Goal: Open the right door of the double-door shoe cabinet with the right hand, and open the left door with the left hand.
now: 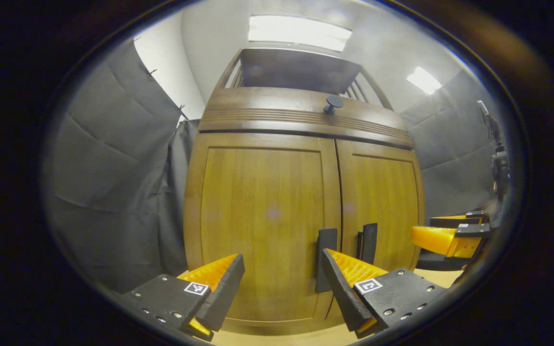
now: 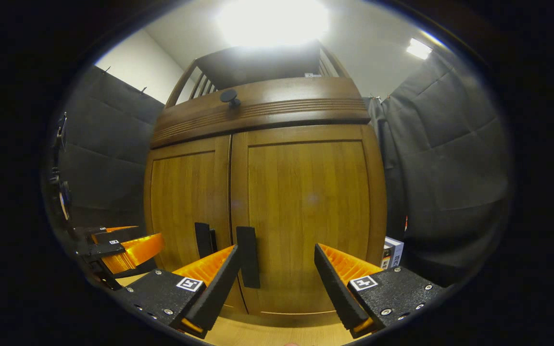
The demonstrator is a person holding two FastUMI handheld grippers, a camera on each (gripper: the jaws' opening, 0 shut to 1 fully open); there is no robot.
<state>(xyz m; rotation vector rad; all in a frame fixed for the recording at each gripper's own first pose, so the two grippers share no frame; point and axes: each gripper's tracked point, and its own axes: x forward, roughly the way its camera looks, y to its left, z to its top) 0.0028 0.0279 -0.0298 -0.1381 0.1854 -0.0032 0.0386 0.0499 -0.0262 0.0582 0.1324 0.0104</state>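
Two closed doors, two handles, one shoe cabinet (image 1: 301, 202), two spread grippers.

light: ceiling panels (image 1: 299, 31), glare in right gripper view | sharp centre | edges fisheye-bent, hazy

The left gripper (image 1: 282, 281) has two wedge-shaped fingers with a ribbed inner face. Each finger sits on a flat, dark, grainy-looking mount (image 1: 395, 293) with several small round screws along its edge. On each mount there is a small square marker (image 1: 367, 285), white with a black pattern. The right gripper (image 2: 277, 274) has the same build: two ribbed wedge fingers, dark mounts with silver screws, and one square marker (image 2: 190, 284) on each side. In the left gripper view, the right gripper (image 1: 450, 238) appears farther off with the same shapes.
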